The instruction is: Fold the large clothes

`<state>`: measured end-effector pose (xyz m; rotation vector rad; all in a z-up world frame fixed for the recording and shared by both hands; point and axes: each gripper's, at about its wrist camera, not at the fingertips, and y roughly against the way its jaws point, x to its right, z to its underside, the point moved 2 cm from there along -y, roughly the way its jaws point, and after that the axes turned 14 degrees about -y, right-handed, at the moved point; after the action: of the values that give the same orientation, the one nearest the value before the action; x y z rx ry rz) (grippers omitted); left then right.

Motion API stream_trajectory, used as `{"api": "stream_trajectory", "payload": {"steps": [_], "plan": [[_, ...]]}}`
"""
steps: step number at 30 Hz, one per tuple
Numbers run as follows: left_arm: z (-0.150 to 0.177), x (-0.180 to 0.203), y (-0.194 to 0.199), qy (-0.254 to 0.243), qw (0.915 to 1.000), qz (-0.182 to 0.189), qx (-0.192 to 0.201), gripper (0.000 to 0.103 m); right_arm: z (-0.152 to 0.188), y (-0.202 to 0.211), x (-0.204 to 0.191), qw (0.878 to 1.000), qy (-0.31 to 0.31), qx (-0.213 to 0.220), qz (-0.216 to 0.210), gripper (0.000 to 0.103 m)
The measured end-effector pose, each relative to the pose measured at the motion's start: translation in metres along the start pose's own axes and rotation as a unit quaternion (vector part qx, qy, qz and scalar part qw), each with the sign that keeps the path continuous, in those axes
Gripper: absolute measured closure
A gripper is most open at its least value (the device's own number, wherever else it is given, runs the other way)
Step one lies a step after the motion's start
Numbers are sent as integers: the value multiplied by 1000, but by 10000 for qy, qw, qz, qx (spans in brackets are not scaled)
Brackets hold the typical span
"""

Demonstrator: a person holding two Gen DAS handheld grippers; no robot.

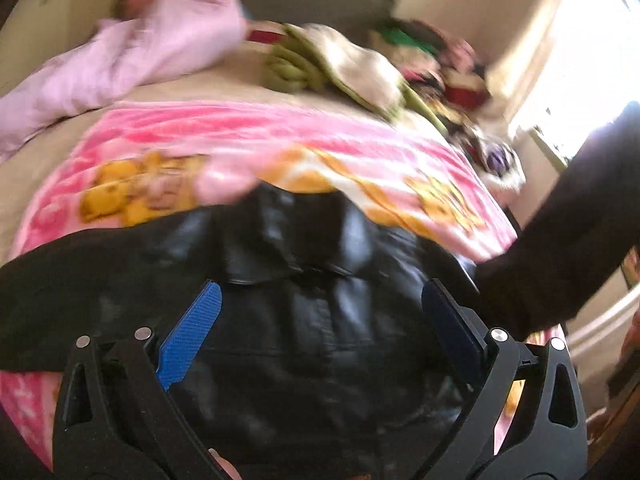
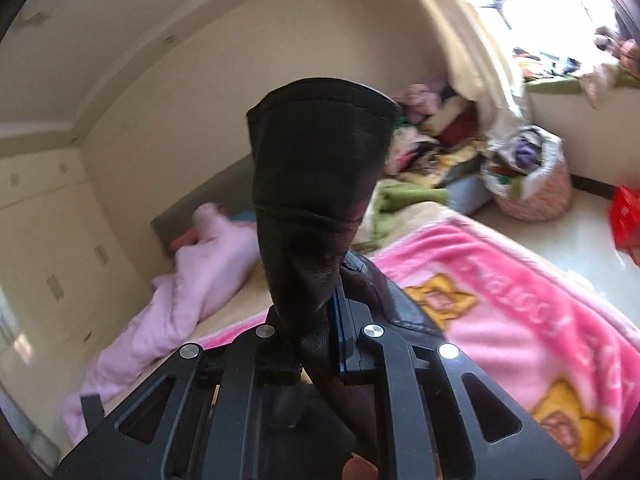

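- Left wrist view: the left gripper (image 1: 320, 300) is held with its fingers wide apart and nothing between them. The black leather jacket (image 1: 312, 280) lies directly below and ahead of the open fingers, spread on the pink blanket (image 1: 280, 136); its collar is seen just beyond the fingertips.
- Left wrist view: a dark sleeve (image 1: 568, 232) is raised to the right of the right-hand finger. Beyond the fingertips, past the blanket, a pale pink garment (image 1: 132, 56) and a mixed clothes pile (image 1: 380, 64) are seen, well apart from the jacket. The picture is blurred, so finer detail cannot be told.
- Right wrist view: the right gripper (image 2: 316, 304) is closed on the jacket sleeve (image 2: 316, 168), the leather being pinched between the fingers. The cuff end stands up ahead of the fingertips, lifted clear of the blanket.
- Right wrist view: a basket (image 2: 536, 196) of laundry stands far to the right of the fingers, on the floor.
- Progress: the fold is judged to be at an early stage. One sleeve is gripped and raised; no completed fold is visible on the body of the jacket. Both sleeves and the body are judged left to be folded.
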<state>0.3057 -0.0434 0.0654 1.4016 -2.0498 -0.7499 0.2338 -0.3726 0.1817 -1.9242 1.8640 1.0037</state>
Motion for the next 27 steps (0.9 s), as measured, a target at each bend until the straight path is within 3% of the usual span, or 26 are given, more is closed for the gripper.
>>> {"api": "stream_trajectory", "payload": {"steps": [5, 10, 19, 23, 27], "plan": [[11, -52, 25, 622, 9979, -29, 204, 9, 45, -27, -55, 9970, 433, -428, -476, 92], [27, -92, 45, 951, 9943, -286, 393, 9, 105, -43, -106, 9878, 917, -832, -949, 92], [59, -153, 62, 1919, 9771, 442, 804, 9, 214, -76, -144, 9666, 1526, -1722, -1132, 90], [65, -165, 65, 1983, 9756, 465, 819, 9, 257, -85, -144, 9571, 1761, -2040, -1067, 89], [71, -166, 52, 2080, 9706, 976, 715, 9, 290, -101, -135, 9495, 1864, -2355, -907, 89]]}}
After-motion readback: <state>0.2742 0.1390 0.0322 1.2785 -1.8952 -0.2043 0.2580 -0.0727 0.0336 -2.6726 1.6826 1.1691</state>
